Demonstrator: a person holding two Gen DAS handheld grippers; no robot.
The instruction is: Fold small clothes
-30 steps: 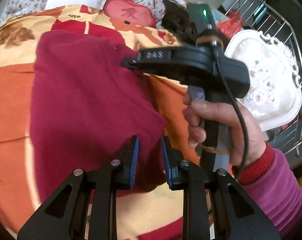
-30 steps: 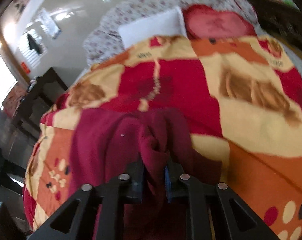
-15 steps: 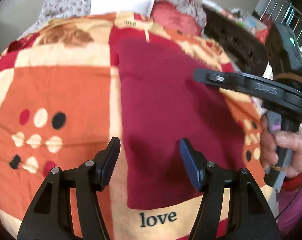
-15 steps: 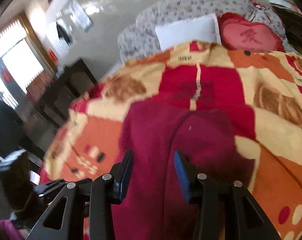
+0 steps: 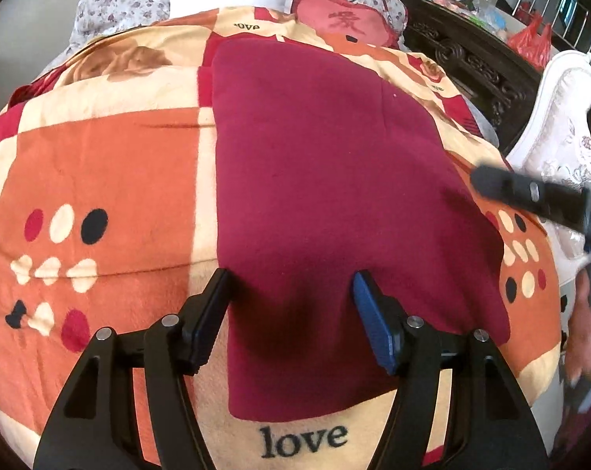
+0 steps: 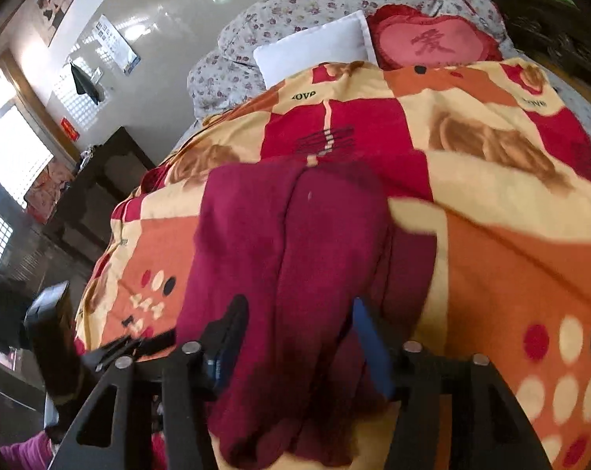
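Garment: a dark red garment lies spread flat on the patterned blanket, its near hem just above the printed word "love".
Left gripper: the left gripper hangs over the garment's near end with jaws spread wide and nothing between them; the cloth shows in the gap, its left edge running close by the left finger.
Right gripper: the right gripper is also wide open and grasps nothing; the red cloth lies below and between its fingers, with a lengthwise fold line ahead of them.
Between views: the right gripper's tip shows at the garment's right edge; whether it touches the cloth cannot be told.
Beyond: a white pillow and a red heart cushion lie at the blanket's far end.
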